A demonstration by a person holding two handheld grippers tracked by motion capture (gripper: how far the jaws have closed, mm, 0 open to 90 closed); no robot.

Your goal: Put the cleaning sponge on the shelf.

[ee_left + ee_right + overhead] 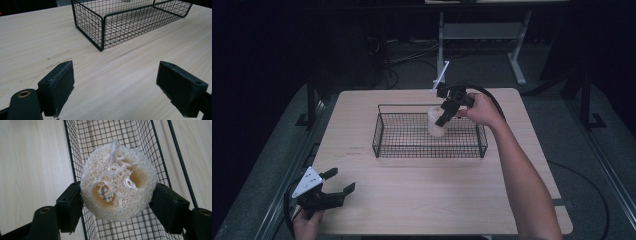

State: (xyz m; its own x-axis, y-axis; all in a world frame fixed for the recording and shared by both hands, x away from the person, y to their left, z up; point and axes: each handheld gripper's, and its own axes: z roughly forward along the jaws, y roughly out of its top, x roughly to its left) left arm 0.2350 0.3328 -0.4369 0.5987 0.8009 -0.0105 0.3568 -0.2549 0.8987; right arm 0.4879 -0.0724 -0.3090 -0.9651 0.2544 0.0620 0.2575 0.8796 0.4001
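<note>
Loofah sponge (117, 181) is clamped between the pads of the right tool (445, 113), held above the floor of the black wire basket (382, 137) that stands mid-worktop (422, 200). The sponge's looped cord faces the right gripper view. Judged step: placing the sponge into the basket. Next move calls for lowering until the sponge rests on the mesh, clear of the basket wall, then parting the jaws. Left tool (115, 87) sits near the worktop's near-left corner, jaws wide apart, holding nothing.
</note>
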